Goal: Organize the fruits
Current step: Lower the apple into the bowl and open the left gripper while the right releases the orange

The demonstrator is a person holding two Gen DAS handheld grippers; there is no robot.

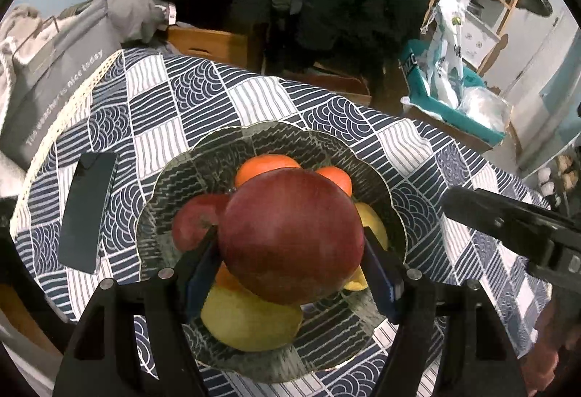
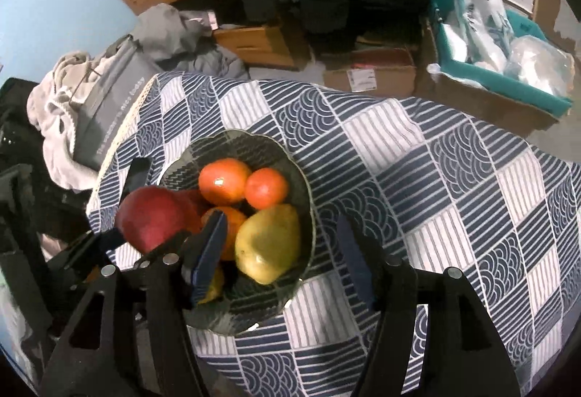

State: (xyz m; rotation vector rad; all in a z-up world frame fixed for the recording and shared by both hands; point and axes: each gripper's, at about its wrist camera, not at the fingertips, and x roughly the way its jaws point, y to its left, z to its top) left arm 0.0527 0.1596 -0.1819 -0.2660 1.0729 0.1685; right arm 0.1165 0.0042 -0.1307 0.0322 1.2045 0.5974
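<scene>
My left gripper (image 1: 290, 241) is shut on a large red apple (image 1: 290, 237), its blue pads pressing both sides, just above a dark glass bowl (image 1: 276, 134). The bowl holds two oranges (image 1: 265, 166), another red apple (image 1: 192, 219) and yellow pears (image 1: 250, 320). In the right wrist view my right gripper (image 2: 283, 252) stands open over the bowl's (image 2: 232, 135) near right side. A yellow-green pear (image 2: 268, 241) lies in the bowl between the pads, which do not touch it. The held apple (image 2: 152, 219) shows at the left. One right finger (image 1: 483, 215) reaches in at the left wrist view's right edge.
The bowl stands on a blue-and-white patterned tablecloth (image 2: 417, 179). A dark phone (image 1: 89, 212) lies left of the bowl. A grey bag (image 1: 47, 88) and clothes sit beyond the table's left edge. Cardboard boxes (image 2: 370, 74) and a teal box (image 2: 508, 77) are on the floor behind.
</scene>
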